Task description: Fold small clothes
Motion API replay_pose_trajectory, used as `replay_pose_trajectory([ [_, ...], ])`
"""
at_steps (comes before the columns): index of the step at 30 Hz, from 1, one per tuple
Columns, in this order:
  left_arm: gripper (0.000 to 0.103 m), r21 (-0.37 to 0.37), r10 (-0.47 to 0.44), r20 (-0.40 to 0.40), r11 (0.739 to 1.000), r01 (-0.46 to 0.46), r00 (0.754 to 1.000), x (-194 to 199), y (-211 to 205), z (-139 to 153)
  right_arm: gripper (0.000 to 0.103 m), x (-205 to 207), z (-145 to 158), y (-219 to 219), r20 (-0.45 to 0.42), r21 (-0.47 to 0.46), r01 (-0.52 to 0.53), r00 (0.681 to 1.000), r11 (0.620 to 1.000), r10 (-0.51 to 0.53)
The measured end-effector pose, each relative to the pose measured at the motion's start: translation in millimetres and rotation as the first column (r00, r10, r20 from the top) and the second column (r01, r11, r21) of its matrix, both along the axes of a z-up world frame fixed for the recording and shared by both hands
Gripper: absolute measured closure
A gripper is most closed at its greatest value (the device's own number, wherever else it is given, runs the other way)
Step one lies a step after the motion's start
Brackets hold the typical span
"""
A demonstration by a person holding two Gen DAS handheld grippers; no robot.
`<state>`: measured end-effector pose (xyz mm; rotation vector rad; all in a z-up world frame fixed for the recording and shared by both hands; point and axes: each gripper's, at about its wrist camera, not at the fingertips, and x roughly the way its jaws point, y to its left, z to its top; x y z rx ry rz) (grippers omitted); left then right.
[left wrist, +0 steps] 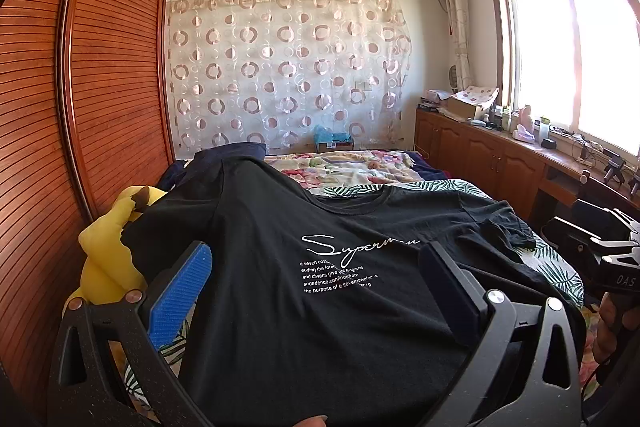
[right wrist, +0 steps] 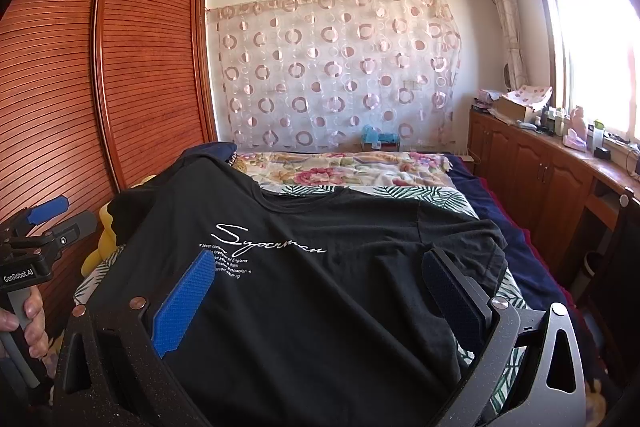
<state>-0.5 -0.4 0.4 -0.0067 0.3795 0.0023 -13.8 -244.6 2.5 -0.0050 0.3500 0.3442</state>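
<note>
A black T-shirt (left wrist: 280, 227) with white "Superman" print lies front up on the bed, collar away from me; it also shows in the right wrist view (right wrist: 320, 267). Its left sleeve rests raised on a pile at the bed's left. My left gripper (left wrist: 316, 267) is open, its blue-padded fingers (left wrist: 184, 287) spread wide just above the shirt's lower chest. My right gripper (right wrist: 320, 283) is open too, fingers (right wrist: 188, 295) wide over the shirt's lower right part. Neither holds cloth. The shirt's hem is hidden below both grippers.
A leaf-print sheet (right wrist: 432, 199) and floral quilt (right wrist: 344, 167) cover the bed. A yellow plush toy (left wrist: 108, 251) lies at the bed's left edge by the slatted wardrobe (left wrist: 100, 87). Wooden cabinets (right wrist: 552, 171) with clutter run along the right under the window.
</note>
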Motion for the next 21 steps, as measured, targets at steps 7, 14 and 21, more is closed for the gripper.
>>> replay_pose_trajectory([
  [7,0.0,0.0,-0.001,0.001,1.0,0.001,1.0,-0.4,-0.5,-0.2,0.0,-1.7,-0.7,-0.1,0.0,0.001,-0.002,1.0,1.0,0.002],
  [14,0.0,0.001,0.0,0.001,1.0,0.0,1.0,2.3,3.1,-3.7,0.0,-0.7,-0.3,-0.4,0.0,0.0,-0.004,1.0,1.0,0.004],
  [21,0.0,0.002,0.001,0.001,1.0,-0.001,1.0,2.2,2.5,-3.7,0.0,0.2,-0.3,-0.7,0.001,0.0,-0.005,1.0,1.0,0.005],
])
